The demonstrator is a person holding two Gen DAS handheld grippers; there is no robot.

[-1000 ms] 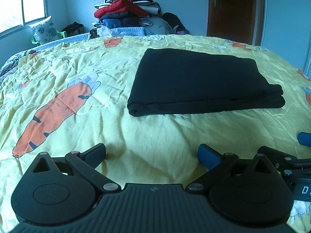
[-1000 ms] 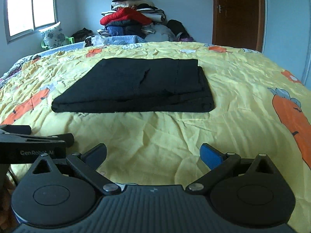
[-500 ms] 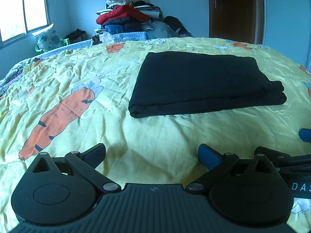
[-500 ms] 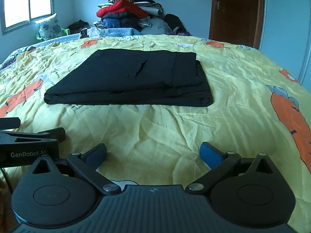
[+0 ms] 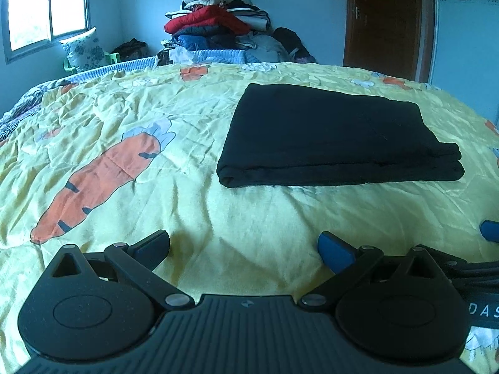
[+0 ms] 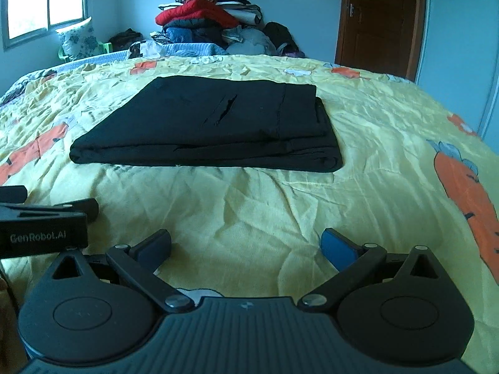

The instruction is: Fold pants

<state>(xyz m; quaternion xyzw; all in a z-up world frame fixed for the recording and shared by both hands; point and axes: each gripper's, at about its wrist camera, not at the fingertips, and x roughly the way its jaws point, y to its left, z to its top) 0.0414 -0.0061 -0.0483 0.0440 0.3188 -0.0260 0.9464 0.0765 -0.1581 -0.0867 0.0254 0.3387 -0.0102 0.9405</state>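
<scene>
Black pants point(image 5: 330, 137) lie folded into a flat rectangle on the yellow carrot-print bedspread point(image 5: 131, 143); in the right wrist view the pants point(image 6: 218, 124) sit ahead, slightly left of centre. My left gripper point(image 5: 244, 246) is open, well short of the pants, with nothing between its blue pads. My right gripper point(image 6: 246, 244) is open too, also short of the near fold and holding nothing. Each gripper shows at the edge of the other's view: the right one point(image 5: 489, 233) and the left one point(image 6: 46, 218).
A tall pile of clothes point(image 5: 218, 28) stands beyond the far edge of the bed. A window point(image 5: 46, 6) is at the left, a brown door point(image 5: 386, 21) at the right. A patterned pillow point(image 5: 84, 50) rests on a green chair.
Both grippers have drawn back slightly and tilted up, so more of the room's far wall shows. The pants have not moved. Both grippers stay open.
</scene>
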